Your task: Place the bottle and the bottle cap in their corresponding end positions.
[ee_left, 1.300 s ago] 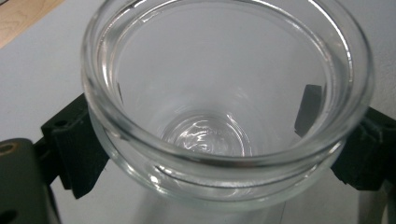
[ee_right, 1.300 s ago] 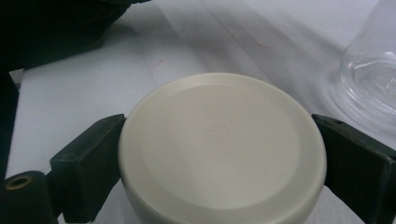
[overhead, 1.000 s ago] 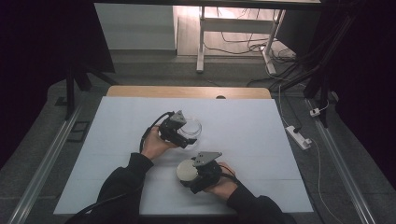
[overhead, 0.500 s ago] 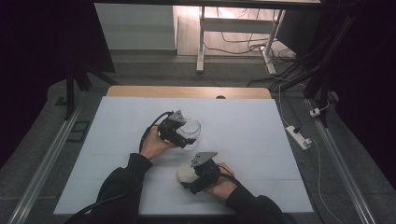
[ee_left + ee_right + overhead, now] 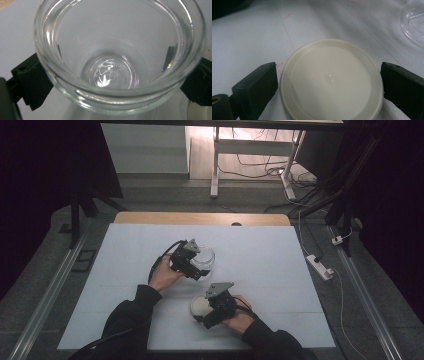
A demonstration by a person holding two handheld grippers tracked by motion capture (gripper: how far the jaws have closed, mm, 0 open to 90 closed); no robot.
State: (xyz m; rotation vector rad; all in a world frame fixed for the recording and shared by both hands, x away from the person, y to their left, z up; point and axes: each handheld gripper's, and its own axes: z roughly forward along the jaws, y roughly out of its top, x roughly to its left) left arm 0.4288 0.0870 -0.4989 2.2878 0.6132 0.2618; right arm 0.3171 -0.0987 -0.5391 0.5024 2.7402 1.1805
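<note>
A clear glass jar (image 5: 204, 257) stands near the middle of the white tabletop (image 5: 280, 270). The left gripper (image 5: 192, 265) has its 2 black fingers (image 5: 32, 85) clamped on the jar, 1 on each side. In the left gripper view you look down into the jar's open mouth (image 5: 117, 52), and there is nothing inside.

A round cream lid (image 5: 201, 306) lies flat on the tabletop, closer to the person and just beside the jar. The right gripper (image 5: 210, 312) has its fingers (image 5: 257, 86) apart, 1 on each side of the lid (image 5: 332, 82), very close to its edge.

The lid has a tiny raised mark in its middle, too small to read. No words show on the jar.
</note>
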